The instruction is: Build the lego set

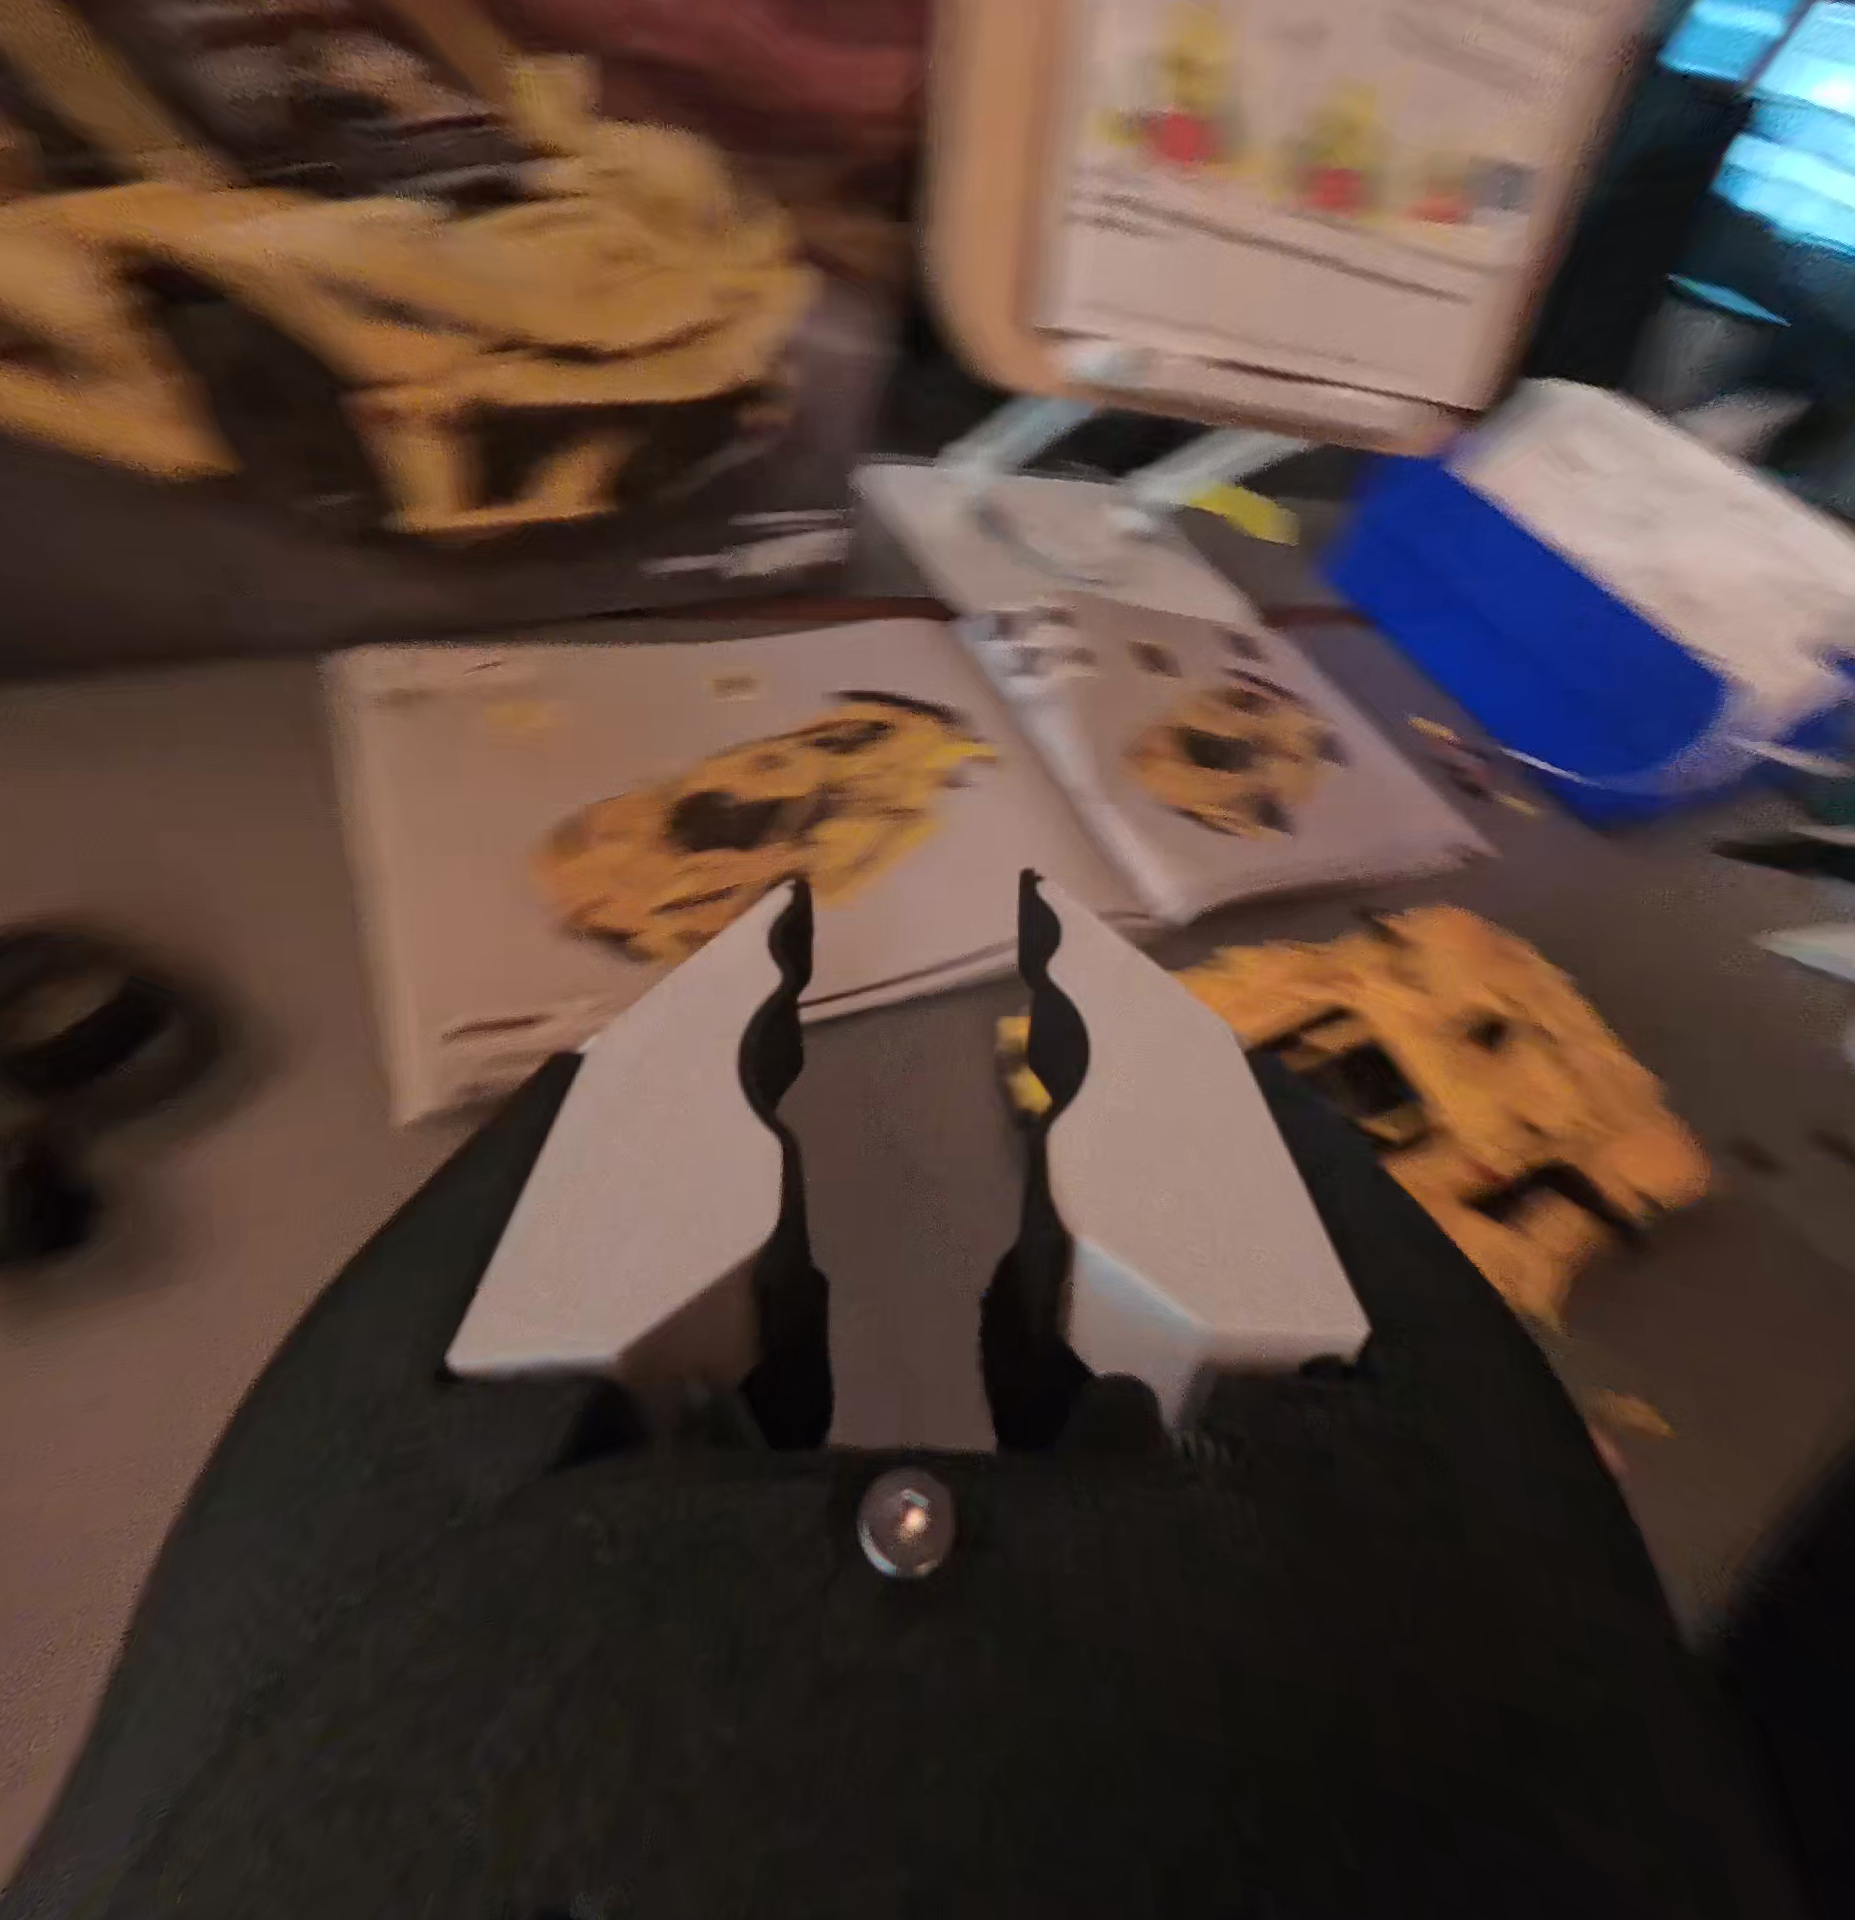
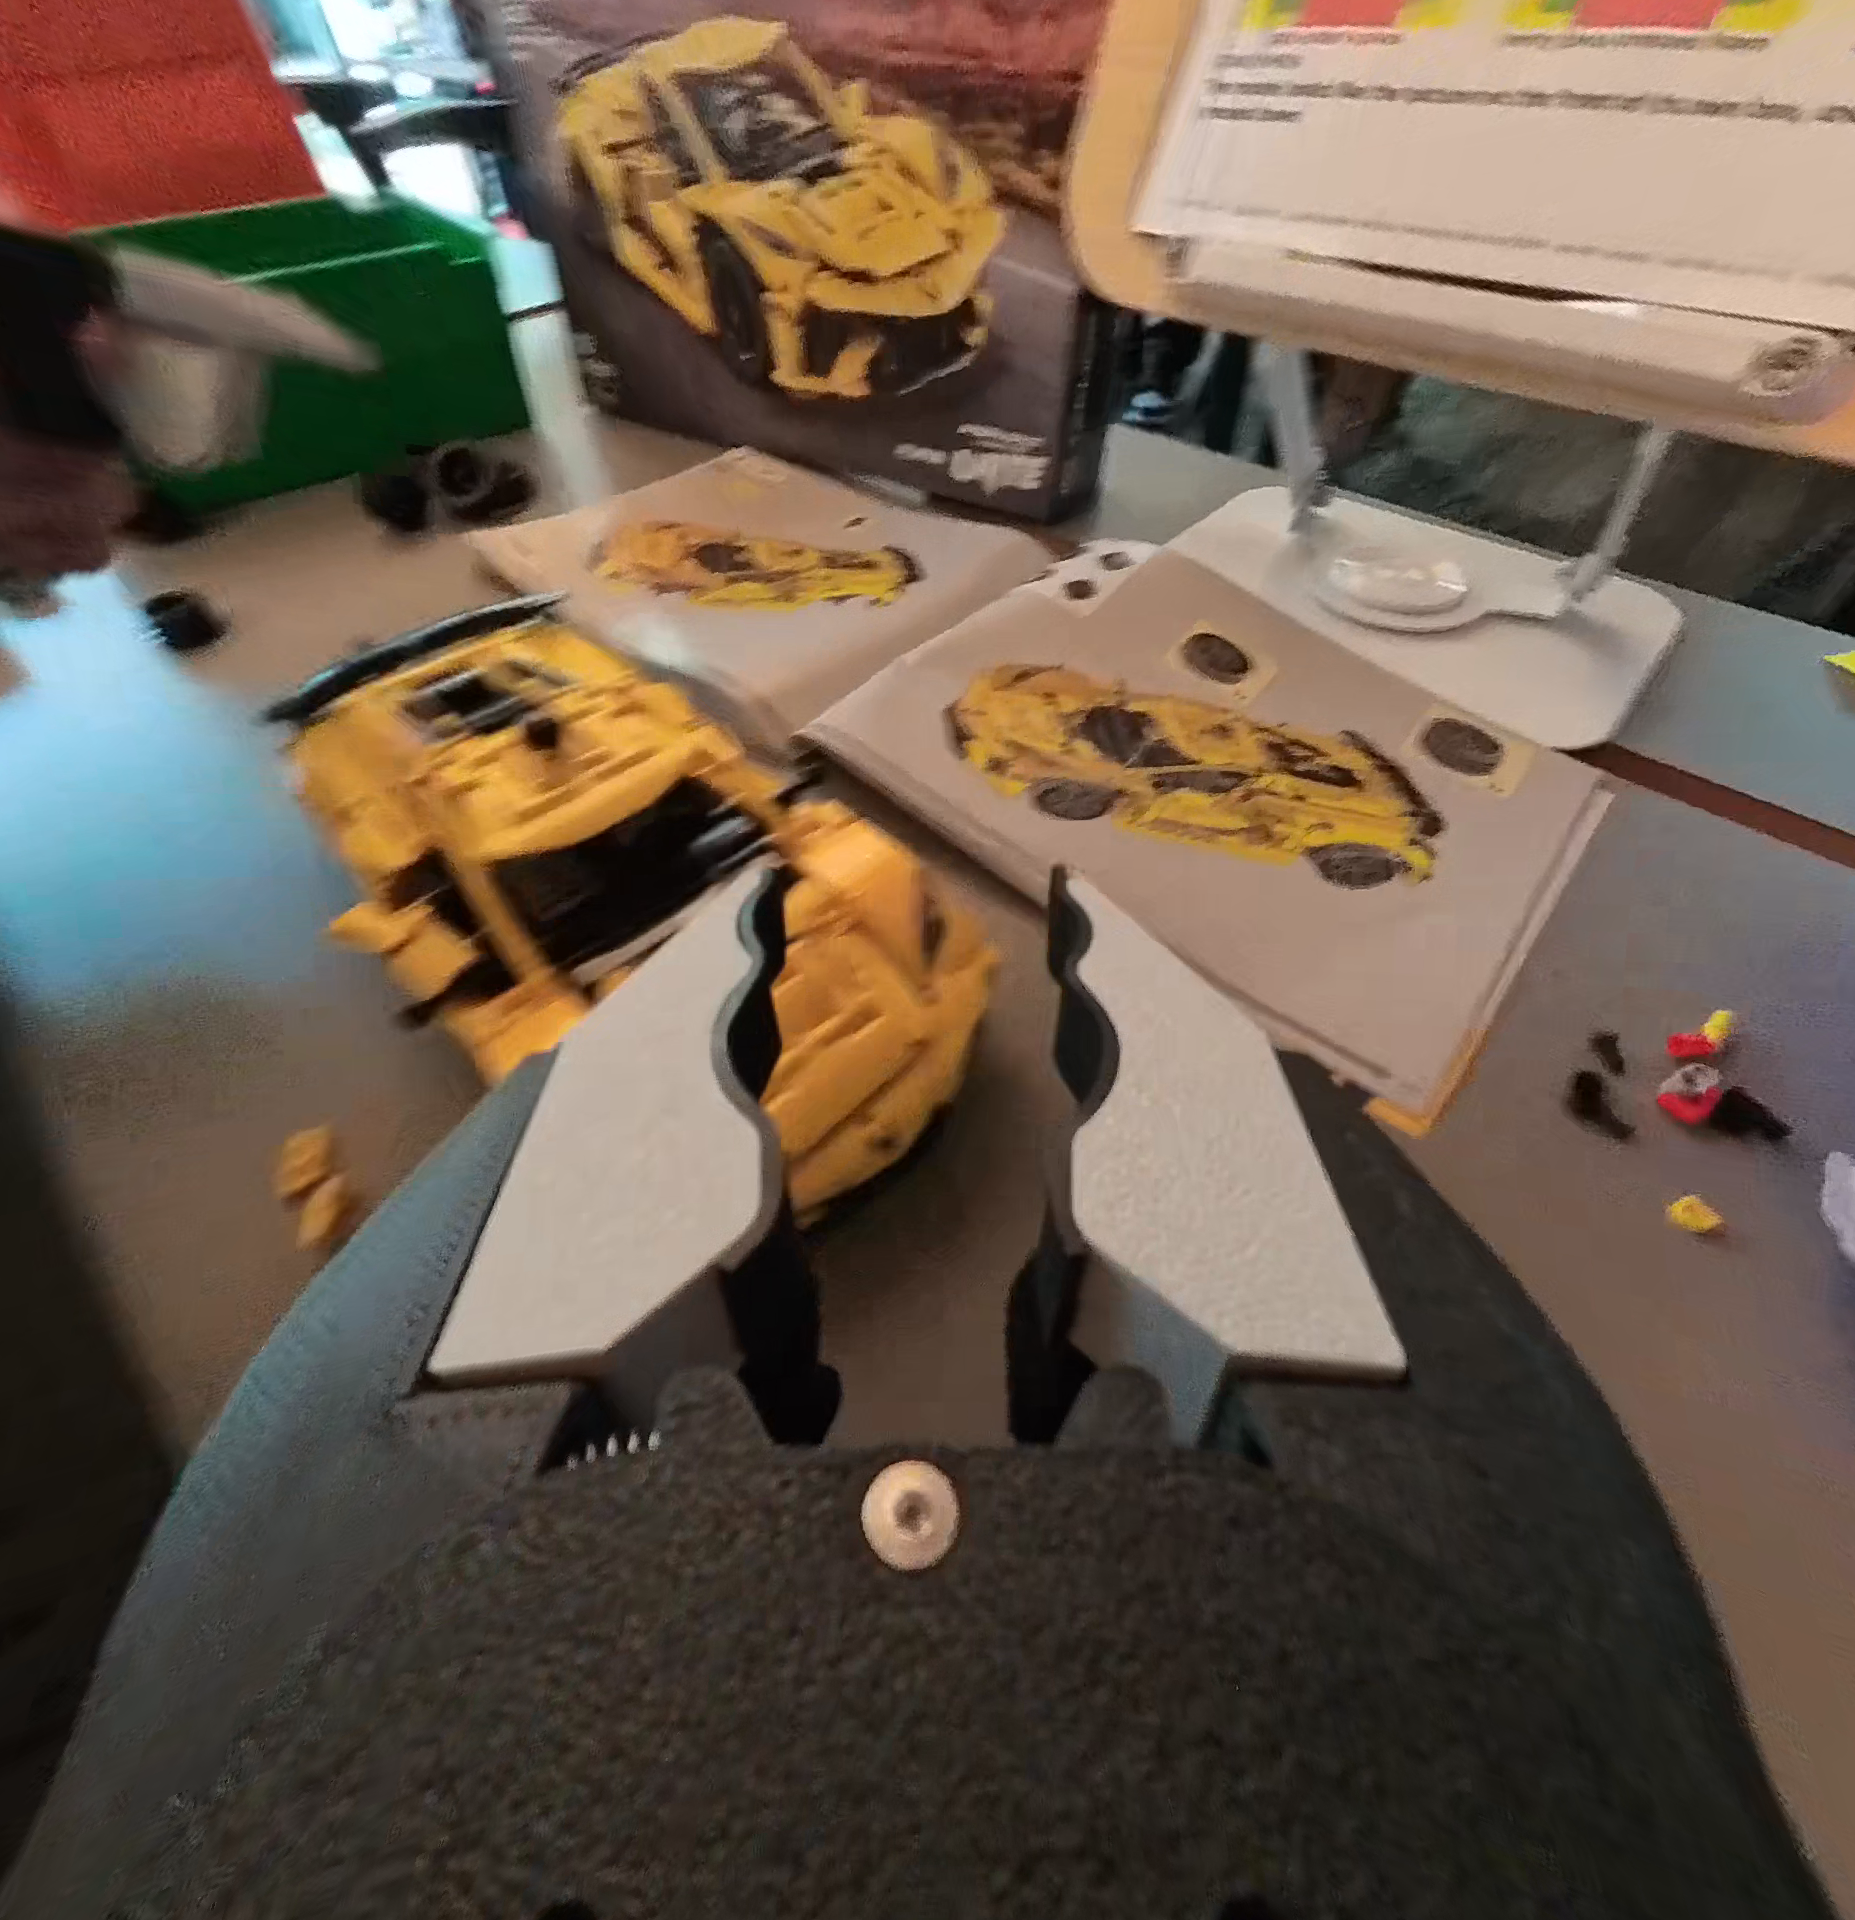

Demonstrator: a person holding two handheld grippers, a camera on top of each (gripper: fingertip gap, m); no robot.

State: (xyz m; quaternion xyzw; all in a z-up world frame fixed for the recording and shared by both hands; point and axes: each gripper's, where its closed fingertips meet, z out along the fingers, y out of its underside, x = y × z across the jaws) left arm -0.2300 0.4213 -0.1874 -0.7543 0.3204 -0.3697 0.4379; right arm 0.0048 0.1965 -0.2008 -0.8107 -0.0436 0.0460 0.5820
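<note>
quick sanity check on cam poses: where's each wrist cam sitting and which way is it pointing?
Left wrist view: rides behind the left tongs, looks forward and down over the table at the open manual, with the yellow car to the right; its own open fingers show, holding nothing.
Right wrist view: rides behind the right tongs, faces the yellow car and manual; its own open fingers show, and the other tongs sit far left.
Shared: car, manual, set box, and paper stand.
</note>
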